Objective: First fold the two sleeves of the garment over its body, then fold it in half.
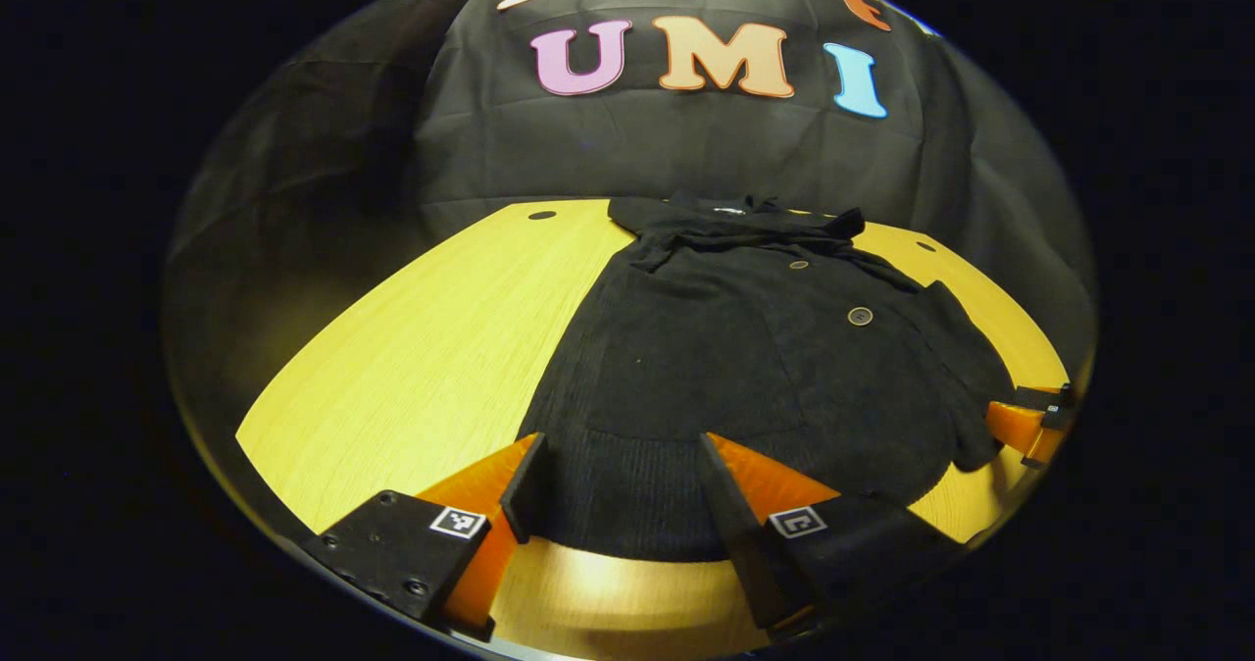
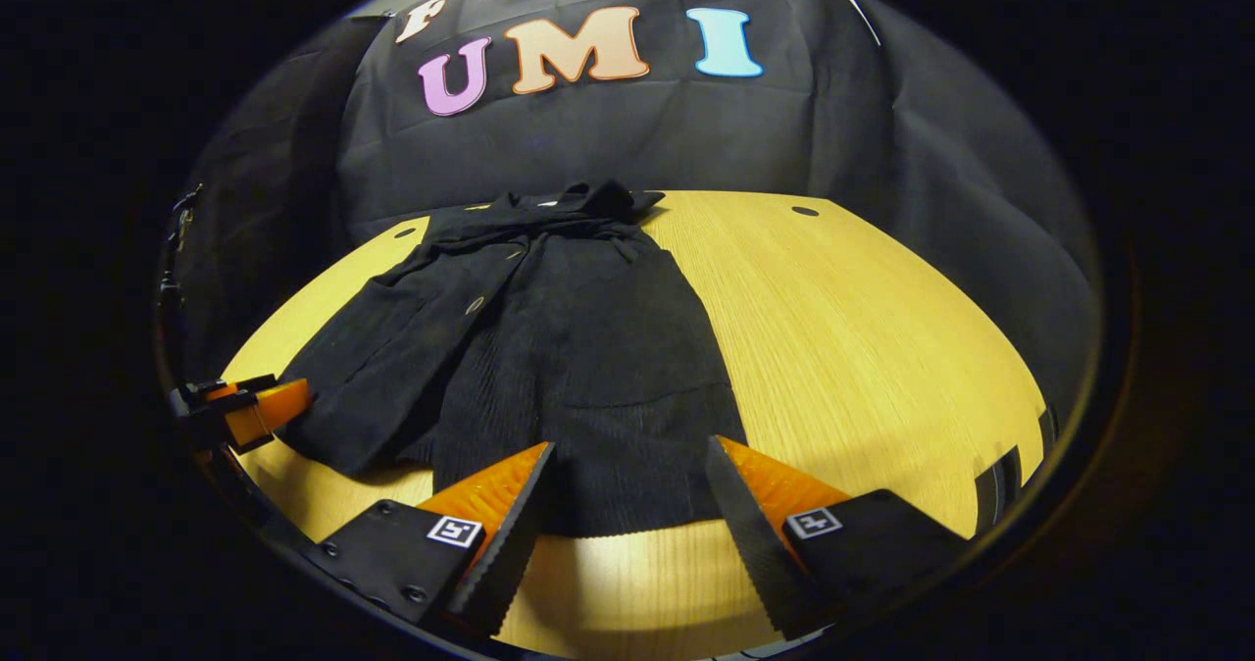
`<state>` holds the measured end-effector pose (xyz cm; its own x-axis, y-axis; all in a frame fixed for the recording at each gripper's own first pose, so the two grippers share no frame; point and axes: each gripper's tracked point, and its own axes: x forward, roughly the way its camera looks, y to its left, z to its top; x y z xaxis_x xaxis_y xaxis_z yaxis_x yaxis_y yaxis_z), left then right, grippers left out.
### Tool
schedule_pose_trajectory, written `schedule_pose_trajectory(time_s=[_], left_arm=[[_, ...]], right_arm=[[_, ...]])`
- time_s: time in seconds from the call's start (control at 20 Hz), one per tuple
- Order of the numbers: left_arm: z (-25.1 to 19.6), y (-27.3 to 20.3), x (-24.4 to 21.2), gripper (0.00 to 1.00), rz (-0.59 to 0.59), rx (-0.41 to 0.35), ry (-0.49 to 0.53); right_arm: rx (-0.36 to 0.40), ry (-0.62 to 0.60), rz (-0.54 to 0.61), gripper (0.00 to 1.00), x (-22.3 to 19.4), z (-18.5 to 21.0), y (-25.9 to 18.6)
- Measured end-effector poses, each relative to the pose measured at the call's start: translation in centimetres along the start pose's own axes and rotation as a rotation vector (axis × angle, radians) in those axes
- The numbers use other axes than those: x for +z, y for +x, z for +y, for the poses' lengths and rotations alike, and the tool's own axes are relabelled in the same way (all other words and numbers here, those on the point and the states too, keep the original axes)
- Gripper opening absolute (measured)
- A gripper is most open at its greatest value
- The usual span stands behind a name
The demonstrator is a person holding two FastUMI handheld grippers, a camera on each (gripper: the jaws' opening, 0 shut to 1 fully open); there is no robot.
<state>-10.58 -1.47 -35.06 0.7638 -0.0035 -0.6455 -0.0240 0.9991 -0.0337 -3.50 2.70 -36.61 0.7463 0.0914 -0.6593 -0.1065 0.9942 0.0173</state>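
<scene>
garment [image 1: 745, 367], one, between two open tools.

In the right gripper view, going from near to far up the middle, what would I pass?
The right gripper's orange fingers → bare wooden table → dark garment's hem → its collar → black cloth wall.

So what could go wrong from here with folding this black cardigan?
The cardigan is all black, so sleeve edges are hard to pick out. The open left gripper and right gripper are at the hem, not the sleeves. Pulling there could drag it across the smooth table.
</scene>
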Motion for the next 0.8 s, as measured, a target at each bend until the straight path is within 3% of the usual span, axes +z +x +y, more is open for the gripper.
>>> schedule_pose_trajectory(time_s=[0.05, 0.15, 0.2, 0.35, 0.4, 0.45, 0.5, 0.55, 0.6, 0.75, 0.8], left_arm=[[-0.4, 0.0, 0.1, 0.84, -0.004, -0.006, 0.007], [-1.4, 0.1, 0.2, 0.61, -0.013, -0.017, 0.015], [-1.6, 0.1, 0.3, 0.43, -0.01, -0.017, 0.013], [-2.1, 0.0, 0.2, 0.23, 0.012, -0.034, -0.015], [-2.4, 0.0, 0.3, 0.16, 0.016, -0.055, -0.019], [-2.4, -0.2, 0.2, 0.14, 0.018, -0.069, -0.02], [-2.5, -0.2, 0.3, 0.06, 0.023, -0.084, -0.018], [-2.6, -0.2, 0.3, 0.05, 0.028, -0.099, -0.018], [-2.5, -0.3, 0.3, 0.02, 0.039, -0.112, -0.026], [-2.4, -0.4, 0.3, 0.0, 0.074, -0.143, -0.059], [-2.6, -0.4, 0.4, 0.0, 0.084, -0.151, -0.055]], right_arm=[[0.006, 0.005, -0.001, 0.89, 0.1, 0.0, 0.0], [0.022, 0.008, -0.005, 0.84, -0.1, 0.7, 0.0], [0.031, 0.008, -0.007, 0.74, -0.2, 1.0, -0.1], [0.062, 0.037, -0.001, 0.49, -0.4, 1.9, 0.1], [0.07, 0.05, 0.005, 0.32, -0.5, 2.2, 0.1], [0.072, 0.055, 0.01, 0.26, -0.5, 2.4, 0.1], [0.07, 0.054, 0.016, 0.18, -0.5, 2.6, -0.2], [0.071, 0.051, 0.022, 0.18, -0.4, 2.6, -0.2], [0.068, 0.054, 0.025, 0.08, -0.4, 2.6, -0.3], [0.059, 0.027, 0.033, 0.11, -0.3, 2.8, -0.4], [0.051, 0.021, 0.036, 0.06, -0.4, 2.5, -0.4]])
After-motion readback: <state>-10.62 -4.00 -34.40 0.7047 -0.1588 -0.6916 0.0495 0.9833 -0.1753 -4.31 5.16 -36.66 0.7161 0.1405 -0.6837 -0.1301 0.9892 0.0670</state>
